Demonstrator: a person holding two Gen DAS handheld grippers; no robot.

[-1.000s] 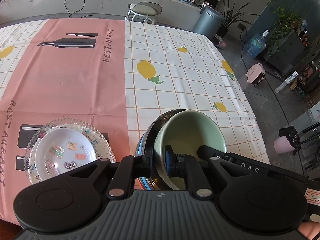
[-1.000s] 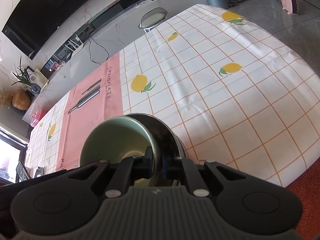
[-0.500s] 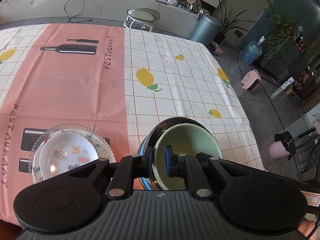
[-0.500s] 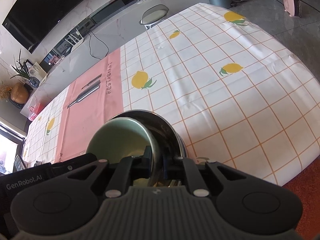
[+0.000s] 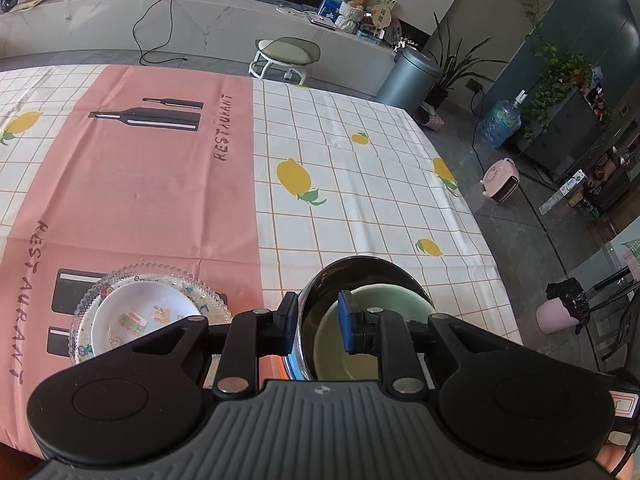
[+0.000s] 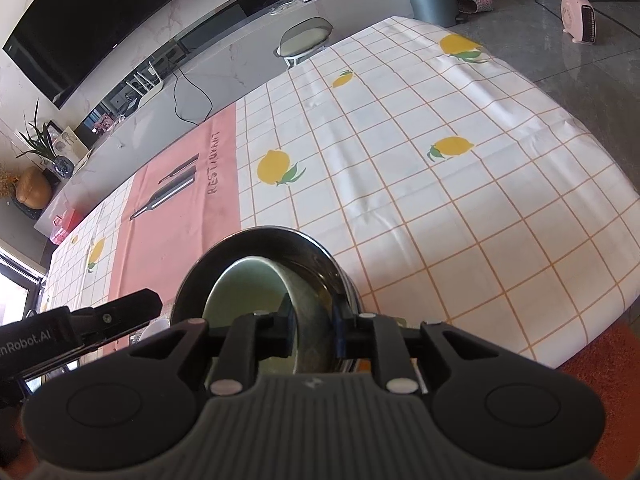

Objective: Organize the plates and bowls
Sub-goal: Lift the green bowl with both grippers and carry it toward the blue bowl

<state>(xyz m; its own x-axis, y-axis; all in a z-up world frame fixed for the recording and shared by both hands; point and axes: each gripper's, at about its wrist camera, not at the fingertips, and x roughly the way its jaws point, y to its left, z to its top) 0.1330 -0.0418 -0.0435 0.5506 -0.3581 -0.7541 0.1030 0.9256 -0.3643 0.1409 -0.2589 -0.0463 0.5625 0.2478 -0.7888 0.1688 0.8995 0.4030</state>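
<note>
A pale green bowl (image 5: 384,312) sits inside a dark metal bowl (image 5: 360,268) near the table's front edge. My left gripper (image 5: 318,322) is open, its fingers astride the left rims of both bowls without touching. My right gripper (image 6: 312,322) is open too, its fingers astride the right walls of the green bowl (image 6: 248,284) and the metal bowl (image 6: 280,240). A white patterned bowl (image 5: 132,316) rests on a clear glass plate (image 5: 100,292) to the left.
The table carries a pink and white checked cloth (image 5: 168,184) with lemon prints. Its right edge (image 5: 476,216) drops to the floor. A stool (image 5: 286,54) and a bin (image 5: 410,80) stand beyond the far edge.
Both grippers have opened and let go of the bowl rims. The green bowl has settled lower inside the metal bowl.
</note>
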